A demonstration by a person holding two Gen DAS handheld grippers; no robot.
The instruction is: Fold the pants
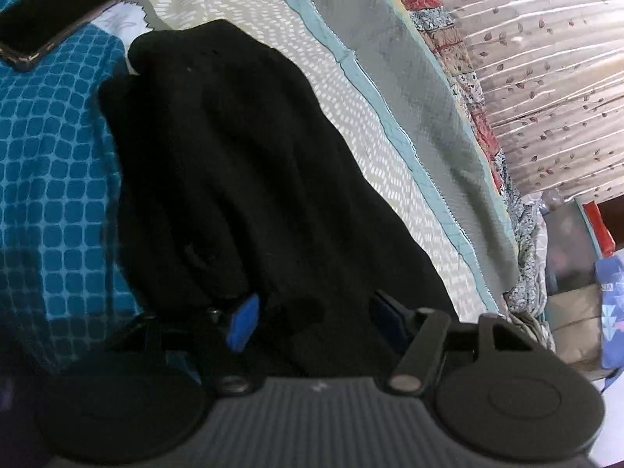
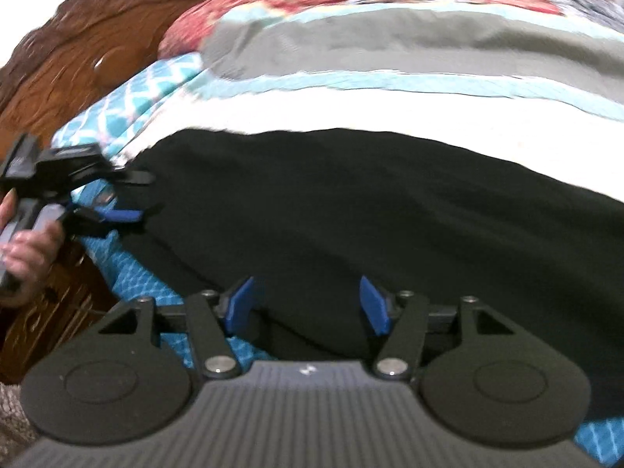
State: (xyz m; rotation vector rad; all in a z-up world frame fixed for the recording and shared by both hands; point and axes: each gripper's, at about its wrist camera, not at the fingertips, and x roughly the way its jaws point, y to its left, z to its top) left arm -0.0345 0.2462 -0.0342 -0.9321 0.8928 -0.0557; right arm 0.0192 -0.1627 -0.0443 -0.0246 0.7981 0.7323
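Note:
The black pants (image 1: pixel 234 156) lie as a long folded heap on the bed, running away from my left gripper (image 1: pixel 312 323). Its blue pads (image 1: pixel 243 323) stand apart over the near end of the cloth, not pressing on it. In the right wrist view the pants (image 2: pixel 351 214) spread wide across the bedcover. My right gripper (image 2: pixel 308 306) hovers open at their near edge, with cloth below the gap between its blue pads (image 2: pixel 241 304). The left gripper (image 2: pixel 134 197) shows at the pants' left end, jaws apart, held by a hand (image 2: pixel 27 249).
A dark phone (image 1: pixel 66 11) lies on the blue checked sheet (image 1: pixel 46 175) left of the pants. A striped quilt (image 1: pixel 409 117) covers the bed's far side, by a leaf-print curtain (image 1: pixel 546 78). A carved wooden headboard (image 2: pixel 78 58) stands at the left.

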